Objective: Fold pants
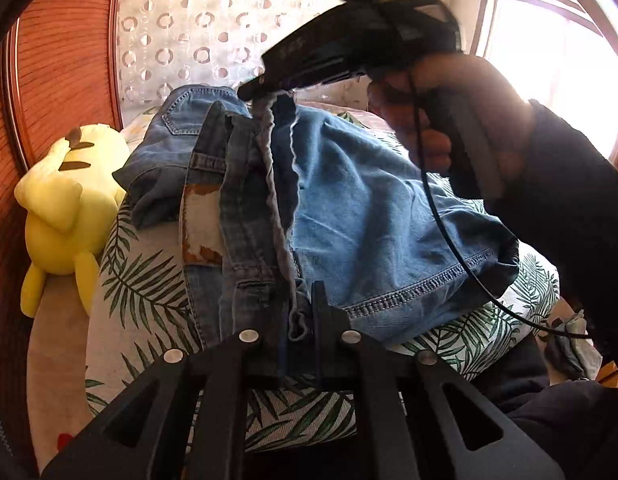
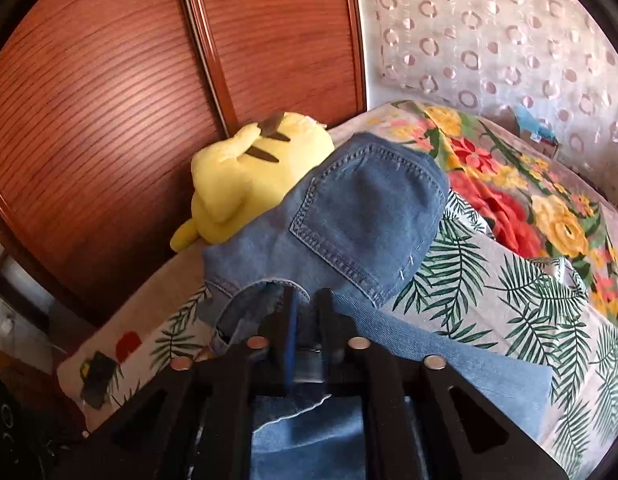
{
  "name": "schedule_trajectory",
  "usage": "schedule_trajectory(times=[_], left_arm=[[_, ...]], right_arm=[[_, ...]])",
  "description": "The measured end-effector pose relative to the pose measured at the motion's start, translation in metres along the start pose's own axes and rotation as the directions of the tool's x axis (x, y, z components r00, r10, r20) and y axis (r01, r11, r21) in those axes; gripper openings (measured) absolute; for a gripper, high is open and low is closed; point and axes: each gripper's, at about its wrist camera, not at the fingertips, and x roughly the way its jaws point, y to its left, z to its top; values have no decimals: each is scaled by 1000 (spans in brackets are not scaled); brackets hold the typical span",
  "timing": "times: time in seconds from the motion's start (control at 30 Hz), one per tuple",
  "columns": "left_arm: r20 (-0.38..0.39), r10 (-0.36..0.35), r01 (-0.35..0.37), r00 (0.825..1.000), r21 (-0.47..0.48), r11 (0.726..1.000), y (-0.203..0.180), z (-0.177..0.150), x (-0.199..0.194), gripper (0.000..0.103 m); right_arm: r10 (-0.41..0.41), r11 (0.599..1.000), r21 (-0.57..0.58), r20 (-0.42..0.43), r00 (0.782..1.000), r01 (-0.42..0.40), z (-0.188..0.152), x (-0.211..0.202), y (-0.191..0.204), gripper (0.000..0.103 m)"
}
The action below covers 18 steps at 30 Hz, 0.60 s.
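Note:
Blue denim pants lie bunched on a bed with a palm-leaf sheet. My left gripper is shut on the near end of a raised seam edge of the pants. My right gripper, held by a hand at the upper right, pinches the far end of that same edge. In the right wrist view my right gripper is shut on denim, with the back pocket part of the pants just beyond it.
A yellow plush toy lies left of the pants against a wooden sliding door. A floral blanket lies on the right of the bed. A dotted curtain hangs behind. A bright window is at the right.

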Motion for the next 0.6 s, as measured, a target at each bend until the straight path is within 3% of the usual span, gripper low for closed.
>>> schedule_trajectory(times=[0.07,0.13,0.3,0.43,0.57,0.6], left_arm=[[-10,1,-1,1000,-9,1000,1,0,0,12],[-16,3,-3,1000,-21,1000,1,2,-1,13],[-8,2,-2,1000,-25,1000,0,3,-6,21],[8,23,-23,1000,-8,1000,-3,8,-9,46],[9,43,-43,999,5,999,-7,13,-4,52],[7,39,-39,999,6,999,-8,14,-2,58]], right_arm=[[-3,1000,-3,45,999,3,-3,-12,-4,32],[-8,1000,-1,76,997,8,-10,-23,-11,37],[-92,996,2,102,990,93,-53,-71,-38,38],[-163,987,7,77,984,163,-103,-109,-53,38],[-234,972,37,44,971,232,-152,-131,-62,38],[-237,971,53,36,971,235,-164,-134,-63,38]])
